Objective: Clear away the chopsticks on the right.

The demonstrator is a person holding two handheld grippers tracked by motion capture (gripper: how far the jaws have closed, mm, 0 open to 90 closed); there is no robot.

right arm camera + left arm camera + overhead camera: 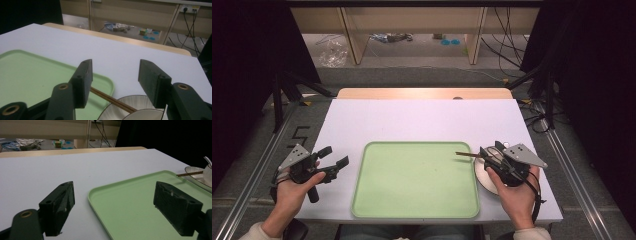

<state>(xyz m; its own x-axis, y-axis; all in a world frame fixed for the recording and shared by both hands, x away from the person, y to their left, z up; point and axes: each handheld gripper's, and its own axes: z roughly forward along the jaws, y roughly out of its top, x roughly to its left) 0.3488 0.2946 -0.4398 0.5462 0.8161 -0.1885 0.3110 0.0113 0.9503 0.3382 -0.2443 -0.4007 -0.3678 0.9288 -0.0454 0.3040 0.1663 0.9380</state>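
Between my right gripper's point(113, 85) parted jaws, chopsticks point(110, 99) run just below, touching neither pad, from the plate point(120, 106) over the green tray's point(105, 81) corner; my left gripper point(332, 161) gapes empty beside the tray

The tray point(414, 180) lies mid-table point(422, 117), near the person's edge. A plate point(484, 177) sits just right of it, with chopsticks point(468, 155) reaching from the plate over the tray's right rim. The left gripper point(332, 162) is left of the tray, the right gripper point(492, 152) above the plate.

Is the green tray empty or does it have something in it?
Empty. The green tray shows bare surface throughout; the chopsticks only overhang its right rim from the plate.
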